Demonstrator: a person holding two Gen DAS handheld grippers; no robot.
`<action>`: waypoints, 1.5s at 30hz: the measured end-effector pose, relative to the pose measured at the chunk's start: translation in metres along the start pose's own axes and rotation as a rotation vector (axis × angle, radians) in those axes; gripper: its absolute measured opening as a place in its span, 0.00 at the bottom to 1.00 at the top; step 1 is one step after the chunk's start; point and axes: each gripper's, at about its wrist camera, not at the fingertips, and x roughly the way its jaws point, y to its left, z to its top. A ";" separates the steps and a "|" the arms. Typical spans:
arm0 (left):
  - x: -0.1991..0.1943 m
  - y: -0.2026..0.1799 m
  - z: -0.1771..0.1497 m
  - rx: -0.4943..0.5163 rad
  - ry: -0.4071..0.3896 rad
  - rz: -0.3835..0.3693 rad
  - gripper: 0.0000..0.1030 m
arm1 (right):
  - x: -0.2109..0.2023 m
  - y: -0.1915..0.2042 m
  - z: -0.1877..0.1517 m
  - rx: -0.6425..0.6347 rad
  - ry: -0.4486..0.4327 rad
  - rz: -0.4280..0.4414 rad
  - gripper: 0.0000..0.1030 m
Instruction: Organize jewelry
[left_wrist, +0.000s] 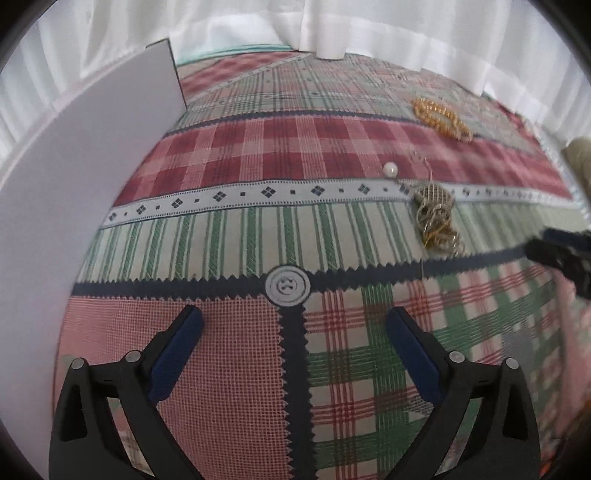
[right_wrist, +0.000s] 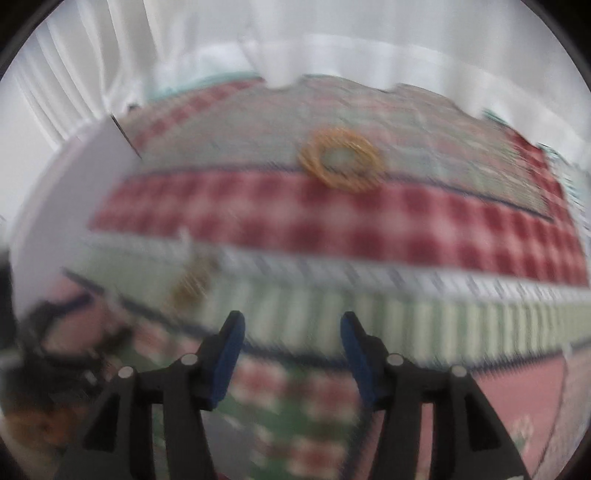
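We keep both jaw sets apart and empty: the left hand-held gripper (left_wrist: 293, 325) wide, the right hand-held gripper (right_wrist: 291, 332) narrower. The amber beaded bracelet (left_wrist: 441, 118), white pearl earring (left_wrist: 390, 170) and tangled gold chain cluster (left_wrist: 436, 218) lie separate on the patchwork-covered tabletop (left_wrist: 229, 155), presumably for individual pickup.

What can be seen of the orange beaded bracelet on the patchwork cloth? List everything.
The orange beaded bracelet is a loop of small amber-orange beads, several strands thick by the look of it. It lies flat on the patchwork checked tablecloth, straddling a dark seam between a red-checked patch and a pale green one, near the white curtain. Nothing else touches it; no claw is near.
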 end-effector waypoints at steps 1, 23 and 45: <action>0.000 -0.002 -0.001 0.002 -0.009 0.003 0.99 | -0.001 -0.002 -0.012 0.002 -0.001 -0.035 0.54; -0.004 -0.001 -0.013 -0.069 0.000 0.012 1.00 | -0.009 -0.001 -0.084 0.119 -0.185 -0.178 0.86; -0.029 0.003 -0.005 -0.032 -0.081 -0.122 0.99 | -0.022 -0.001 -0.089 0.083 -0.067 -0.171 0.88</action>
